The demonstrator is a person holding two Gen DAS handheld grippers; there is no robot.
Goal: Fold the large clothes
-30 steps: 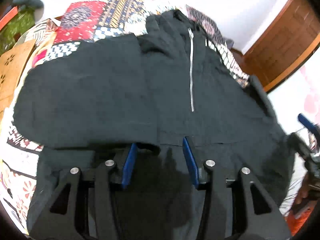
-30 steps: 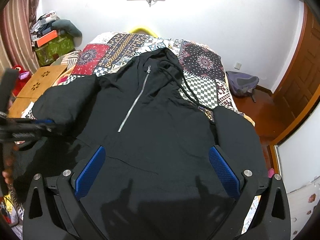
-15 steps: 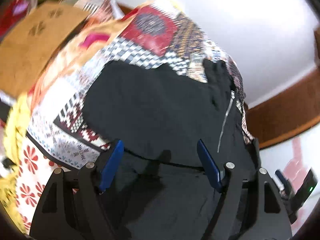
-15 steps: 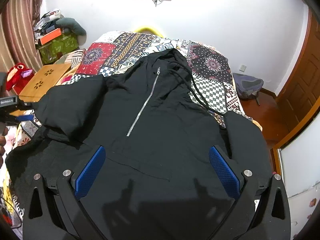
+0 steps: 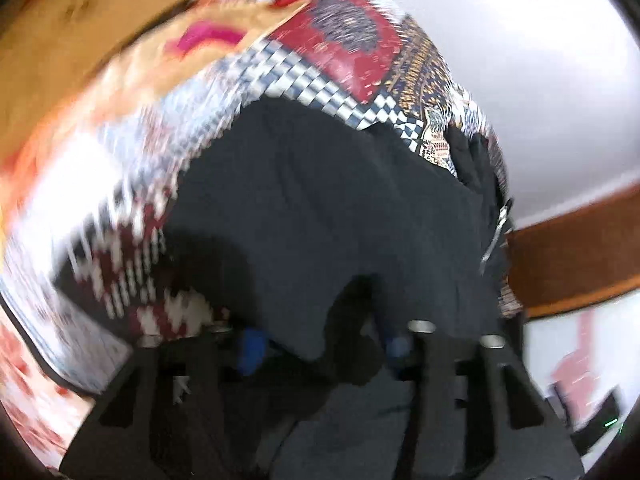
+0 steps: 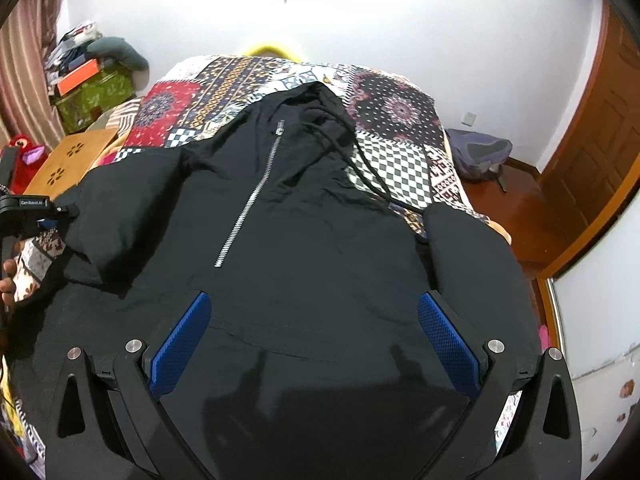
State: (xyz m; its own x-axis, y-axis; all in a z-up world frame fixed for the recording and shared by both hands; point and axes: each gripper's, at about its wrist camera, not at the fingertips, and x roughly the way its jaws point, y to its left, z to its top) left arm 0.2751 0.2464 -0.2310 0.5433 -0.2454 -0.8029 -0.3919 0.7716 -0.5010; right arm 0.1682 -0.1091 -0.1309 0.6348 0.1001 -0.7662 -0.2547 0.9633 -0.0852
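Observation:
A black zip hoodie [image 6: 320, 220] lies face up on a patchwork quilt [image 6: 172, 104], with its hood at the far end. Its left sleeve [image 5: 320, 208] is folded in over the chest. My left gripper [image 5: 323, 348] is at that sleeve's near edge, seen blurred. Its jaws are closing with a bunch of black cloth between the blue pads [image 5: 250, 350]. In the right wrist view the left gripper [image 6: 44, 222] shows at the far left, beside the sleeve. My right gripper [image 6: 314, 300] hangs open and wide above the hoodie's lower front, holding nothing.
A wooden board [image 6: 68, 160], a red plush toy [image 6: 20, 152] and a green box [image 6: 96, 92] are left of the bed. A grey backpack [image 6: 480, 152] lies on the floor right of it, by a wooden door [image 6: 600, 140]. A hand [image 6: 8, 280] shows at the left edge.
My left gripper swung left from the hoodie's hem to the folded sleeve's edge, rolled, opened wide, then began closing over the cloth. The right gripper stayed put and open.

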